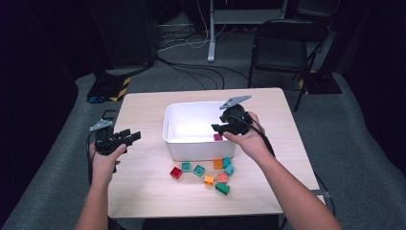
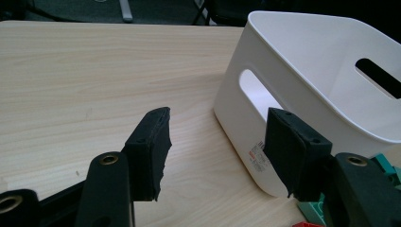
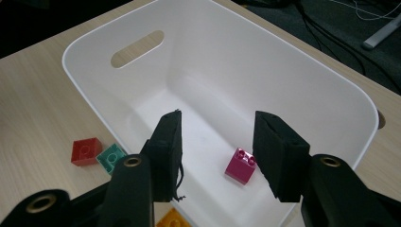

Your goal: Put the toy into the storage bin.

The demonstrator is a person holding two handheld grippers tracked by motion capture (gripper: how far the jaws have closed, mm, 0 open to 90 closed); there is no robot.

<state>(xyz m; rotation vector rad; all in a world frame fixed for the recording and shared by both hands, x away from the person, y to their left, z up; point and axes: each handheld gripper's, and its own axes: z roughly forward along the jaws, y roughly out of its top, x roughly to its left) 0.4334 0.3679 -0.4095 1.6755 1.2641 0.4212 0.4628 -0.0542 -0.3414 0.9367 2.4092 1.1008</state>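
Magenta brick point(image 3: 241, 165) lies on the bin point(image 3: 302, 71) floor beneath the parted jaws.

- The table point(image 1: 143, 191) is brightly lit from above; the surrounding room is left dark.
- Glare is seen inside the white bin point(image 1: 168, 125).
- Slight softness is noted throughout.

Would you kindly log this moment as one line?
right gripper: open above bin | pink brick: in bin | left gripper: open, empty
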